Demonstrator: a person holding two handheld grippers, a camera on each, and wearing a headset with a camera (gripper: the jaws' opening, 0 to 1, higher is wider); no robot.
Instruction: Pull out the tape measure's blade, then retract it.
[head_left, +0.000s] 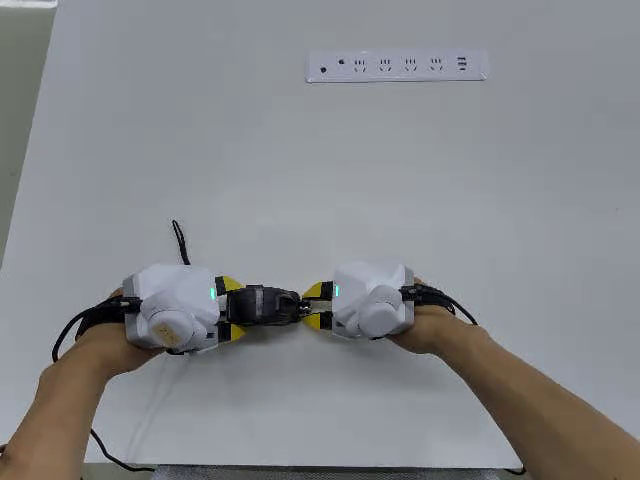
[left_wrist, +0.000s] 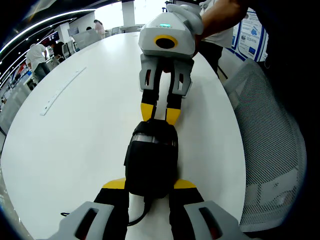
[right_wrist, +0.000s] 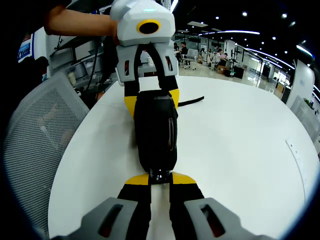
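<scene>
rounded black tape measure (head_left: 262, 305), smooth white table (head_left: 300, 180)

A power strip (head_left: 397, 66) lies on the white table (head_left: 200, 150).

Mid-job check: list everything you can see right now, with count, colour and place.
tape measure: 1, black, on the table between the two grippers
strap: 1, black, lying on the table behind the left gripper
power strip: 1, white, far side of the table
table: 1, white, under everything
chair: 1, grey mesh, at the table's edge
people: several, far background
left gripper: 1, white with yellow fingers, clamped on the tape measure's body
right gripper: 1, white with yellow fingers, at the tape measure's nose; grip unclear
hands: 2, one on each gripper
</scene>
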